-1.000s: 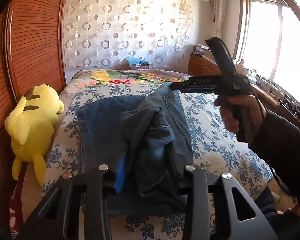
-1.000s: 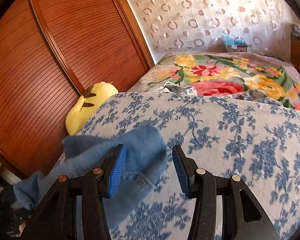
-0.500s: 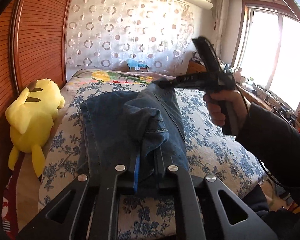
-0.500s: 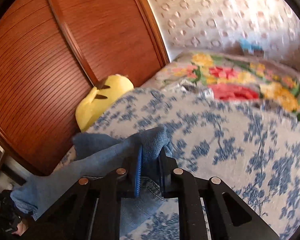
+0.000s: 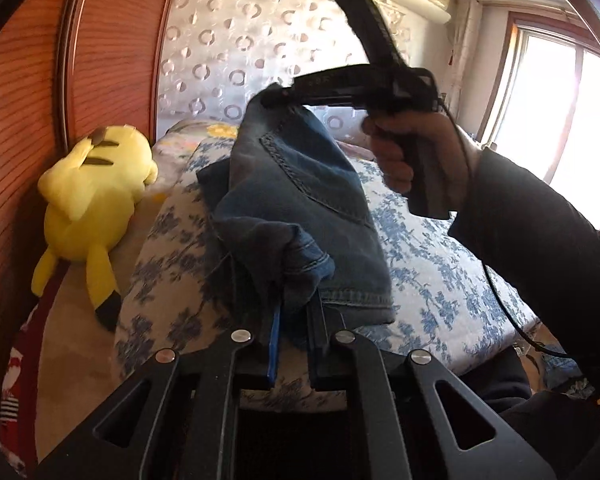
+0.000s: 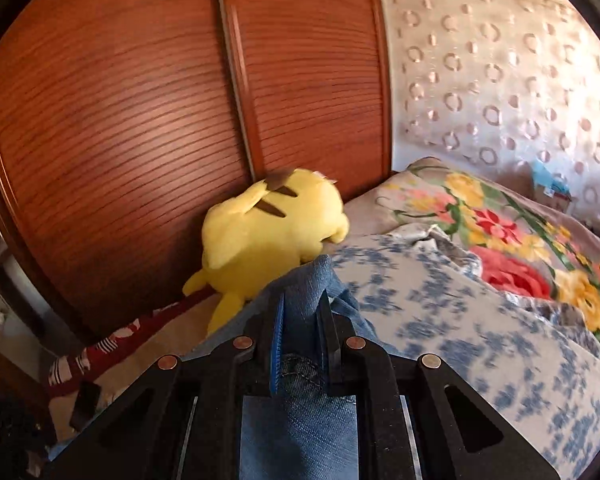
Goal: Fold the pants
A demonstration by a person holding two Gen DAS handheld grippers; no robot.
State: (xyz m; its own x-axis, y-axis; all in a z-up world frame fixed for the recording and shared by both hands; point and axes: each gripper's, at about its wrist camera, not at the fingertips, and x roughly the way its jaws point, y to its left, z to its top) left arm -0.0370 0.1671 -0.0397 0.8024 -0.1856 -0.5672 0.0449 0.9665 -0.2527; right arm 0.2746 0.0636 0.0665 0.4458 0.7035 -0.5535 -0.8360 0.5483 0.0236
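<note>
Right now my left gripper (image 5: pixel 291 336) has its jaws nearly together, pinching a bunched fold of the jeans (image 5: pixel 300 208) at 6 o'clock in the left wrist view. From that view the denim rises toward 12 o'clock, where my right gripper (image 5: pixel 270 98) clamps another edge of it, held up above the bed (image 5: pixel 440 264); the right hand (image 5: pixel 416 160) grips the handle at about 2 o'clock. Part of the jeans hangs between the two grippers, and the darker lower layer lies on the blue-flowered bedspread.

Through the right wrist view, the right gripper (image 6: pixel 303 320) is likewise drawn in tight on denim (image 6: pixel 300 420), which runs back between the fingers toward 6 o'clock. A yellow plush toy (image 6: pixel 268 232) lies at the bed's edge around 11 o'clock, against the wooden slatted doors (image 6: pixel 140 120). A floral quilt (image 6: pixel 520 240) sits at 3 o'clock, with a patterned curtain (image 6: pixel 500 80) behind it at 2 o'clock. That view is somewhat blurred.
</note>
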